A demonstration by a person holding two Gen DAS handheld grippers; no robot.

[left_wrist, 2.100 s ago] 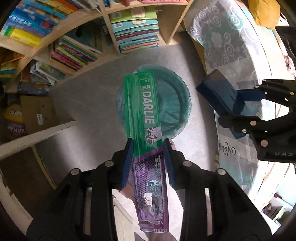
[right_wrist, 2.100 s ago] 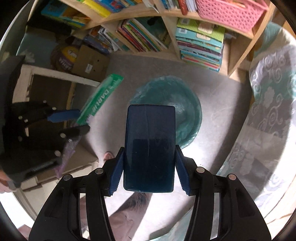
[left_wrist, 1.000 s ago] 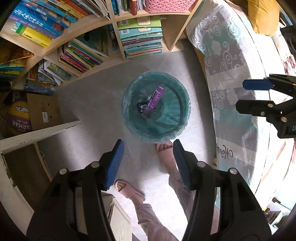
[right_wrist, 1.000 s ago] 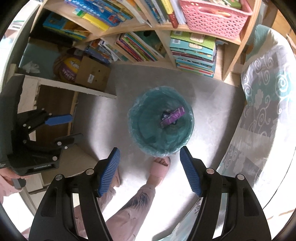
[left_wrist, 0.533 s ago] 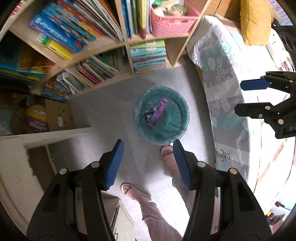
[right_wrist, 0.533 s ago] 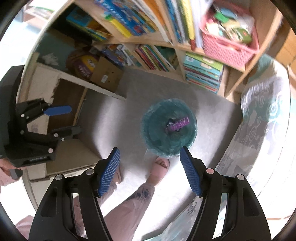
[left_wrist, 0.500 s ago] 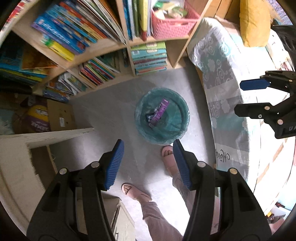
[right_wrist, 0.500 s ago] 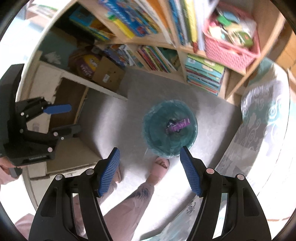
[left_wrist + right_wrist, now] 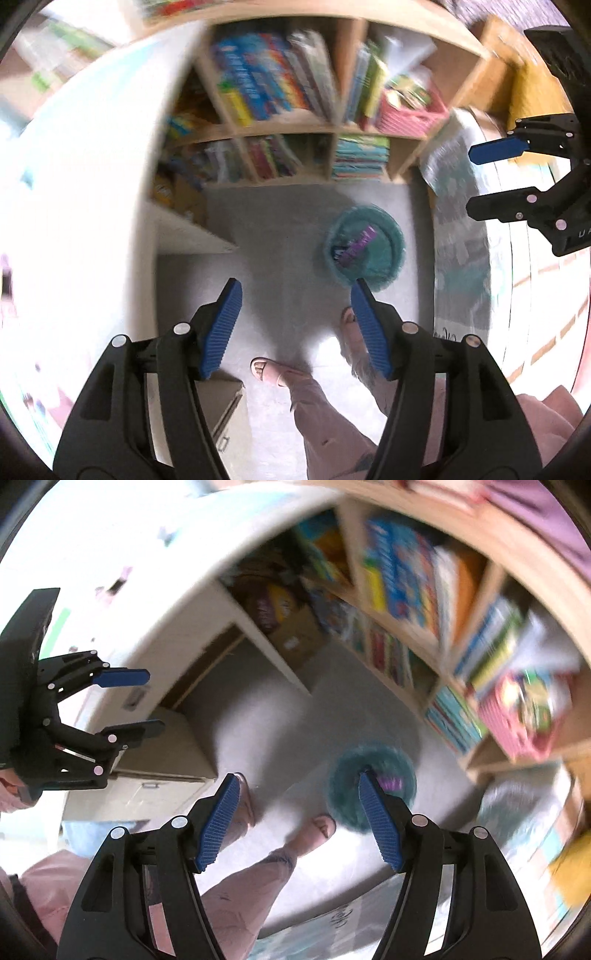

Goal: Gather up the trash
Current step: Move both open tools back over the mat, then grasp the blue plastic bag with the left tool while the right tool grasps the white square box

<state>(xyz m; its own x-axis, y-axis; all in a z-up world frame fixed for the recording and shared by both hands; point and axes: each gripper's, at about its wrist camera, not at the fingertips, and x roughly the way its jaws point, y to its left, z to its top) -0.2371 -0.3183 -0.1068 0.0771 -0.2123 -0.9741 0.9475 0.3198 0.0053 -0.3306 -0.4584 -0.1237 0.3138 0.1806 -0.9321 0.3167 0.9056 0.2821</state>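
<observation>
A round bin lined with a teal plastic bag stands on the grey floor, and inside it lies a purple flat package beside a small dark item that is too blurred to make out. The wooden bookshelf full of colourful books stands just beyond the bin, with a pink plastic basket on a shelf above it. A patterned grey and teal bedcover runs along the bin's right side. On the near side of the bin are the person's feet in pink slippers and pink trouser legs. The left gripper, high over the bin, is opening its jaws with nothing between them. The right gripper stands spread and empty, one blue pad overlapping the bin in its own view.
</observation>
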